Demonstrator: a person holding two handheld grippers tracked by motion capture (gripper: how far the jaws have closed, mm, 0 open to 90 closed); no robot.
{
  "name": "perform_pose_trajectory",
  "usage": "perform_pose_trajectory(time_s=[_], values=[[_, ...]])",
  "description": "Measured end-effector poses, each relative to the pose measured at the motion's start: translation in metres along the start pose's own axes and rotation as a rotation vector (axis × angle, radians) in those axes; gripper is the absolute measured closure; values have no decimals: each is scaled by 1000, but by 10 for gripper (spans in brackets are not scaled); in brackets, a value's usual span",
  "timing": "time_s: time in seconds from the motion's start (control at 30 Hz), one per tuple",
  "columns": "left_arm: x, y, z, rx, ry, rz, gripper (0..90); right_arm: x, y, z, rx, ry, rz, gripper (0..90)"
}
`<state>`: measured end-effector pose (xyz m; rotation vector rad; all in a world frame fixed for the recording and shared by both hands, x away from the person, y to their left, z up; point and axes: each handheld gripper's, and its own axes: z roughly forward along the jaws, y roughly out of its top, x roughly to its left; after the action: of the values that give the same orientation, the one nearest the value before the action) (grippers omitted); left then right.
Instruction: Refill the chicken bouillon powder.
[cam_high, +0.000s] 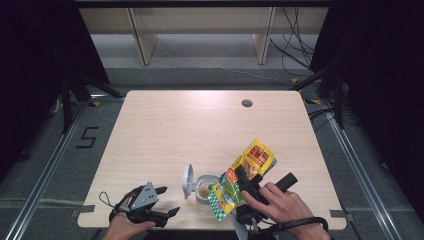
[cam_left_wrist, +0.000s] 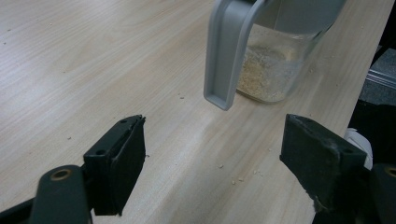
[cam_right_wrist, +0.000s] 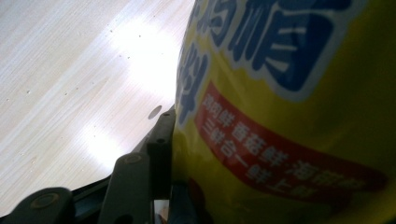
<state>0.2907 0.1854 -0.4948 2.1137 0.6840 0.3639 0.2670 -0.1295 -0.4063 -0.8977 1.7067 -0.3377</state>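
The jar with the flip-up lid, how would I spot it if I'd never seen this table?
Start at the wooden table and go to its near edge, between the two hands. The jar is small and clear, with pale grains at the bottom. Its grey lid stands open, unlike the bright yellow packet tilted over it.

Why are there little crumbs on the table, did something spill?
Yes, a little. Pale crumbs lie scattered on the table in front of the clear jar, which holds the same pale powder. Its grey lid is flipped open. The right gripper holds the yellow bag tilted over the jar.
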Motion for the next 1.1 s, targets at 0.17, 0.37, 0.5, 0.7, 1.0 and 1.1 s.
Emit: perform_pose_trajectory(time_s=[0.17, 0.37, 0.5, 0.7, 1.0, 1.1], values=[[0, 0, 0, 1, -1, 1, 213, 0, 0, 0, 0, 0, 0, 542], [-2, 0, 1, -21, -3, -19, 213, 0, 0, 1, -10, -3, 0, 542], [-1, 0, 1, -19, -1, -15, 213, 2, -1, 0, 0, -5, 30, 542], [-1, 0, 0, -17, 1, -16, 213, 2, -1, 1, -4, -7, 25, 542], [-1, 0, 1, -20, -2, -14, 211, 2, -2, 0, 4, 0, 31, 542], [-1, 0, 1, -22, 0, -16, 206, 2, -2, 0, 5, 0, 29, 542]])
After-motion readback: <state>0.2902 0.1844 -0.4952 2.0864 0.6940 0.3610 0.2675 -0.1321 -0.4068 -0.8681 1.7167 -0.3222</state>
